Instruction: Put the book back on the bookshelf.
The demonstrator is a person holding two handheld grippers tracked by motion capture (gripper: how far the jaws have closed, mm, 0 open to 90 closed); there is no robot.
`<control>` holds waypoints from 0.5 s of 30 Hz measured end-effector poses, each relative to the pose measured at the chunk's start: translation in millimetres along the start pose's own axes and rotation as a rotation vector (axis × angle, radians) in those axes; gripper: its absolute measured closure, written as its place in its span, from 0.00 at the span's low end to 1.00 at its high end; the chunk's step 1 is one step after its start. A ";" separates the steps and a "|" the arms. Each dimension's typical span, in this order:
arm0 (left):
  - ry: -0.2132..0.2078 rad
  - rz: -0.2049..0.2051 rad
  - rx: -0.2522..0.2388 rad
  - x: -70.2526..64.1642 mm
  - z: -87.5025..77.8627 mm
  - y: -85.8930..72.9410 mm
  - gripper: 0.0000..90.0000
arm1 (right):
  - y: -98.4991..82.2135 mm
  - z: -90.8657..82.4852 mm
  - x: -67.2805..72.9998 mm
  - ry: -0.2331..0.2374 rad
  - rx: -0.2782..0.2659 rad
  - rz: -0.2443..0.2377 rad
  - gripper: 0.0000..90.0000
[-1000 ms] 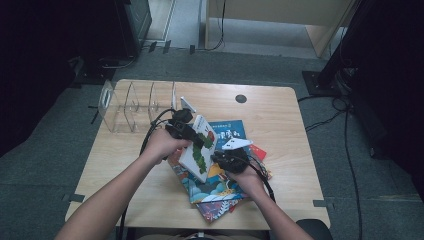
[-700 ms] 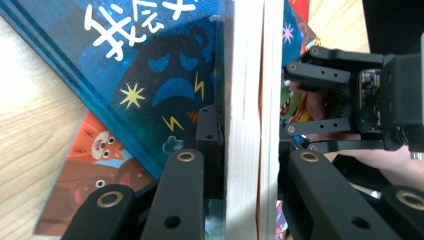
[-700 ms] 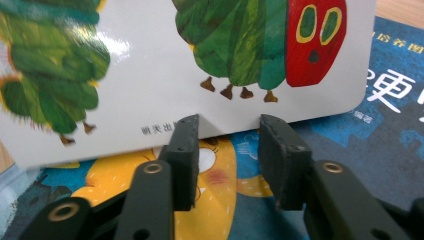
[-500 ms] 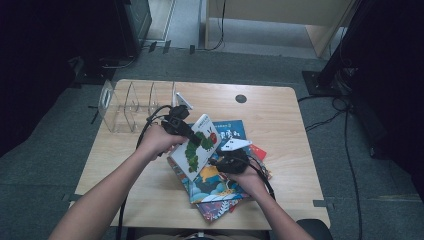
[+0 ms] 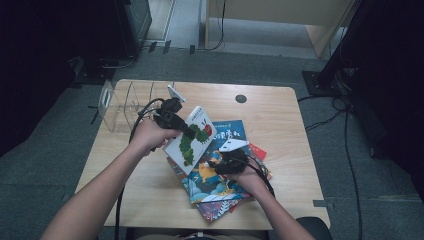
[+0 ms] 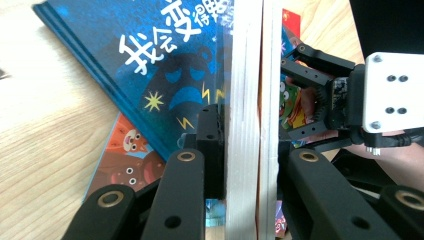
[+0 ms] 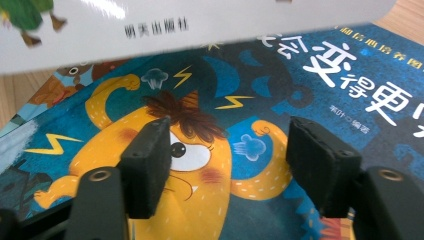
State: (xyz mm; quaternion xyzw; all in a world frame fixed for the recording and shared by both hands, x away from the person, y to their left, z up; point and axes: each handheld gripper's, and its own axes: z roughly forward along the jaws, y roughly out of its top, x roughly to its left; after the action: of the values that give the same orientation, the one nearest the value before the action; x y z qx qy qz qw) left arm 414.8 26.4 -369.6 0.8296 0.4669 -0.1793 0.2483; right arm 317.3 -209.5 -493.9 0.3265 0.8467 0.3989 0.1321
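Note:
A white picture book with a green caterpillar (image 5: 192, 141) hangs tilted above a pile of books, with my left gripper (image 5: 186, 131) shut on its edge. In the left gripper view the jaws (image 6: 247, 132) pinch the book's pale page block (image 6: 249, 75); they tightened on it a moment ago. My right gripper (image 5: 216, 161) hovers low over the pile, just below the lifted book. Its jaws (image 7: 230, 160) have just been opening and stand wide with nothing between them, above a blue book with a yellow monster (image 7: 200, 165). The white book's lower edge (image 7: 150, 25) crosses the top of that view.
A clear acrylic book rack (image 5: 125, 102) stands at the table's far left. Several picture books lie fanned in the pile (image 5: 215, 192) at the middle front. Bare wooden table (image 5: 280, 115) lies to the right and at the far side.
The left hand has lifted the white book up and away from the pile, tilting its cover more towards the camera. The right hand has stayed over the pile.

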 end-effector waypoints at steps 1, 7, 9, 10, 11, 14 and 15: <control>0.002 -0.007 -0.005 0.7 -3.4 -0.6 0.86 | 0.1 0.3 0.8 0.000 0.005 -0.006 0.35; 0.010 -0.013 -0.015 3.1 -13.0 -2.4 0.86 | 0.4 1.4 2.0 0.015 0.014 -0.029 0.29; 0.017 -0.012 -0.021 4.0 -16.2 -3.1 0.86 | 0.4 1.6 2.0 0.018 0.015 -0.029 0.27; 0.023 -0.012 -0.021 4.4 -17.6 -3.2 0.86 | 0.5 1.7 2.4 0.022 0.017 -0.028 0.26; 0.026 -0.009 -0.022 5.1 -18.7 -3.5 0.86 | 0.5 1.8 2.4 0.024 0.018 -0.032 0.25; 0.035 -0.011 -0.023 6.2 -21.2 -4.3 0.86 | 0.6 2.2 2.8 0.027 0.022 -0.042 0.23; 0.036 -0.010 -0.023 6.6 -21.9 -4.5 0.86 | 0.6 2.2 2.8 0.027 0.023 -0.042 0.23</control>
State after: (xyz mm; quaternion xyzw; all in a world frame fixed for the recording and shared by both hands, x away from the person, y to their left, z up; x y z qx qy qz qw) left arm 415.7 45.6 -356.4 0.8274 0.4775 -0.1603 0.2484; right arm 316.5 -206.1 -494.8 0.3048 0.8594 0.3909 0.1252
